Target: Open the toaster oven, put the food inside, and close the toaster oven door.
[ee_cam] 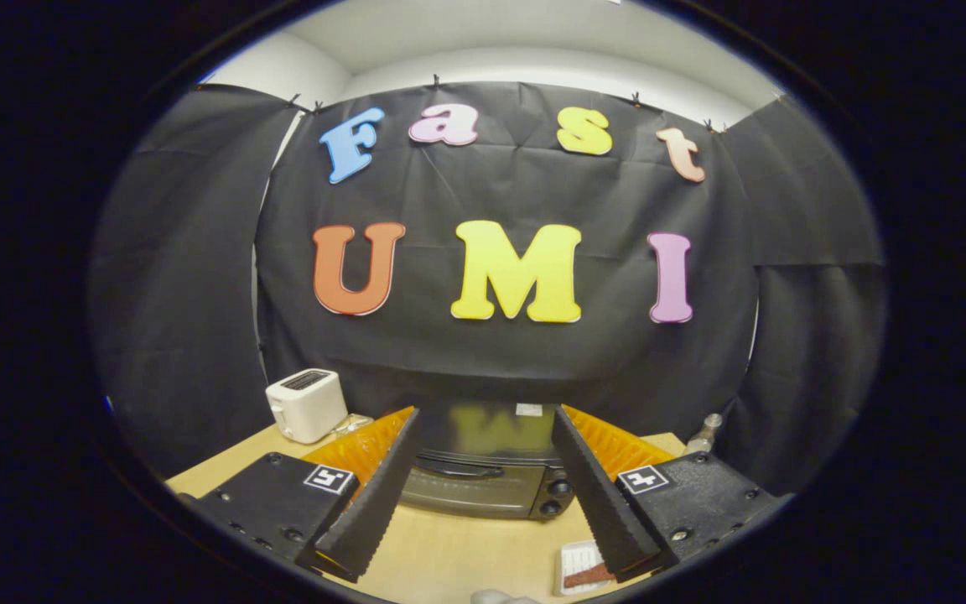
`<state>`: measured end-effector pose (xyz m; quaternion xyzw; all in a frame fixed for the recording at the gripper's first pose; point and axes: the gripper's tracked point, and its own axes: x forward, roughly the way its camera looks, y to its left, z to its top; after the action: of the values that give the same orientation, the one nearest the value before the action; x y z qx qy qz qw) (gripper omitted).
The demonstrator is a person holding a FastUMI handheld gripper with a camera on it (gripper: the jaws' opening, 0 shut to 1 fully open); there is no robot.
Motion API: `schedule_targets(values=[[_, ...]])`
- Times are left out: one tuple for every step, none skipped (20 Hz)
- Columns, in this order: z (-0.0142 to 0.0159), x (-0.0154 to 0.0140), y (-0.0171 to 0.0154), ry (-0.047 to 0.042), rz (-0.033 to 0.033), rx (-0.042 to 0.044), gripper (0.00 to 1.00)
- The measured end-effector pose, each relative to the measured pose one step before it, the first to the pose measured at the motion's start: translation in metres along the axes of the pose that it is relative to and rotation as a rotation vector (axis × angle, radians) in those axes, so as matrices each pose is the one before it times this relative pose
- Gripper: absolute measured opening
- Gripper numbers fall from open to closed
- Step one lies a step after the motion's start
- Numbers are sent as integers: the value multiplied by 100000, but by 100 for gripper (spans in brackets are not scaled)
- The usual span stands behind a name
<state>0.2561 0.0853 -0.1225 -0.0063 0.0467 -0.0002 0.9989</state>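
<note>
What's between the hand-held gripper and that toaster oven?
Only bare wooden table: in the gripper view, the open hand-held gripper frames the closed toaster oven just ahead, with nothing lying between.

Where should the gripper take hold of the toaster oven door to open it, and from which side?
Probably the dark handle bar along the door's top edge on the toaster oven. Come from the front: the door faces the open gripper.

One toaster oven [483, 478], door shut. One white toaster [307, 404]. One food tray [581, 569] on counter [449, 558]. One claw [483, 424], two fingers spread wide apart, nothing between them. One metal knob [705, 432] far right.
</note>
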Motion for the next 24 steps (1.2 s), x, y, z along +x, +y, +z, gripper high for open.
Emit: schedule_targets(values=[[-873,1472,361,851,83,1406,99],[-748,1469,244,781,61,946,99],[-708,1571,139,842,-622,561,99],[-784,1407,123,1103,-545,425,99],[-836,1444,246,1404,-291,293,99],[-772,1412,182,1352,-418,-28,99],[-800,1248,205,1136,-398,27,99],[-785,1146,260,1423,-359,219,99],[-892,1078,295,1579,-368,21,99],[-920,1037,490,2086,279,-349,99],[-1014,816,542,2700,602,-603,99],[-751,698,386,1175,665,-113,99],[-742,387,-7,901,-1098,-774,100],[-680,412,-180,1745,-1433,-1402,99],[-544,132,67,592,-297,-870,100],[420,-52,-101,-2874,-1316,734,100],[-216,-87,-42,256,-968,-1339,100],[31,-42,-46,-1170,-675,-531,100],[-105,35,52,-151,-343,-237,100],[-140,31,-52,-243,104,705,100],[-69,44,-2,509,534,1450,100],[-113,-37,-10,570,591,1527,100],[21,-125,76,665,527,1059,100],[-106,-208,42,538,337,783,100]])
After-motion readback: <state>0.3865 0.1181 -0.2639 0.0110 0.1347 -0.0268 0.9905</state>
